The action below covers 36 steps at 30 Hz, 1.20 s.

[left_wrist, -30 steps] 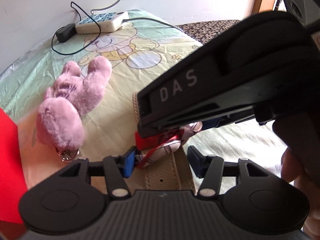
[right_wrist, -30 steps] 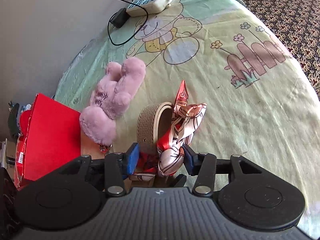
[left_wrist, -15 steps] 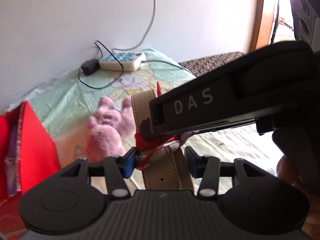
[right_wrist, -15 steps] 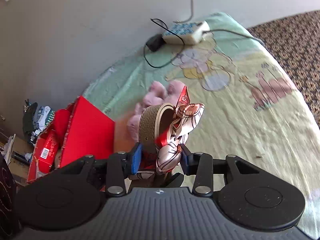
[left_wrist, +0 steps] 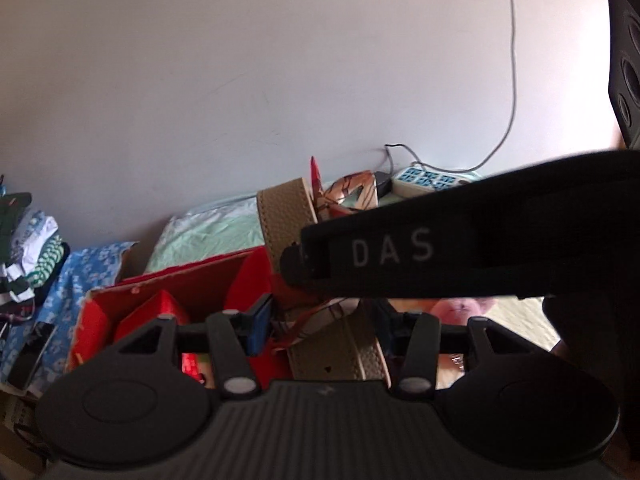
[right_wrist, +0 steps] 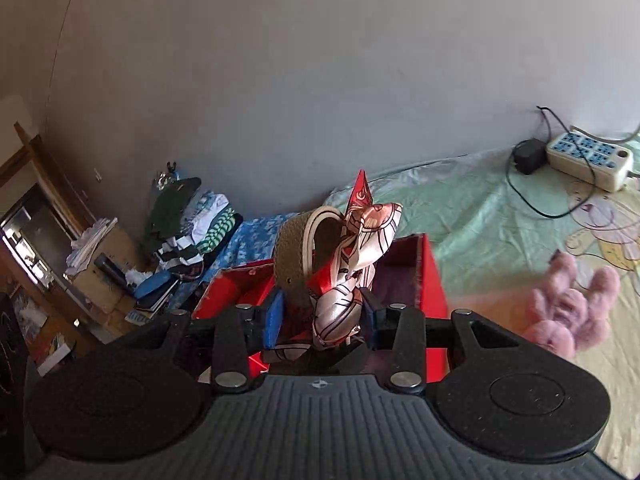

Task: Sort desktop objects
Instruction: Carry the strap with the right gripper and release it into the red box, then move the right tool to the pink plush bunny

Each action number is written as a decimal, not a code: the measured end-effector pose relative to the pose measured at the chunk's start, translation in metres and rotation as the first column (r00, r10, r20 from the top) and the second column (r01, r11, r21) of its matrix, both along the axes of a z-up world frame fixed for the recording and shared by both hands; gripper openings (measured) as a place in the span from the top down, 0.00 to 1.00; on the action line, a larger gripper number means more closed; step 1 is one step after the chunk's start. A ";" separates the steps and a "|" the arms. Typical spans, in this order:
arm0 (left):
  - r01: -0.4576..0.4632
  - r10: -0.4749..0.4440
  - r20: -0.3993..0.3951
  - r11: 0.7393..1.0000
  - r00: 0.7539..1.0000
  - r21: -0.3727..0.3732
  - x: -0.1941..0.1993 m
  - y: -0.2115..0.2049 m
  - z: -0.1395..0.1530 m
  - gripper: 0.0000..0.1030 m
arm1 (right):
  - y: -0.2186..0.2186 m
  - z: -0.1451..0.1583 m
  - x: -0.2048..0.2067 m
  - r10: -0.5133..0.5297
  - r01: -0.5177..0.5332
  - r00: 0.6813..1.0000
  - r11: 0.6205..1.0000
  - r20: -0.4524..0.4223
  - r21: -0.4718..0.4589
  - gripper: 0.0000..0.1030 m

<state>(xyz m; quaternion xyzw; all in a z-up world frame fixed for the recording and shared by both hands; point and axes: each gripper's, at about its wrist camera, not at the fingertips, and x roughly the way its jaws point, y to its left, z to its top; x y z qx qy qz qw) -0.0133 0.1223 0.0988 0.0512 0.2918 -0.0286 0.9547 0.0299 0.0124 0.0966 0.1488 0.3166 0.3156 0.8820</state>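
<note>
Tan belt (right_wrist: 298, 256) clamped in right tongs (right_wrist: 324, 316) above red box (right_wrist: 430, 280).

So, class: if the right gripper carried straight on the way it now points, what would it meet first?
Probably the red box: the right gripper, shut on the belt and scarf, points over its open top. Depth is unclear; it might pass above toward the wall.

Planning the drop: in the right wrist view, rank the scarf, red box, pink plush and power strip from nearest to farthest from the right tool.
1. Scarf: between the right tool's fingers.
2. Red box: just beyond, below the scarf.
3. Pink plush: right, on the sheet.
4. Power strip: far right, by the wall.
</note>
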 end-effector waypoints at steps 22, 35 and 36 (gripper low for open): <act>-0.013 -0.004 -0.236 0.998 0.972 -0.069 0.030 0.092 -0.059 0.53 | 0.104 -0.054 0.043 0.083 -0.127 0.972 0.973 -0.219 -0.195 0.70; 0.062 -0.068 -0.140 0.997 0.988 -0.047 0.008 0.087 -0.039 0.24 | 0.058 -0.041 0.028 -0.010 0.017 0.975 0.999 -0.222 0.030 0.46; 0.070 -0.074 -0.113 0.997 0.991 -0.038 0.003 0.084 -0.034 0.24 | 0.049 -0.036 0.024 -0.023 0.034 0.978 0.998 -0.208 0.050 0.46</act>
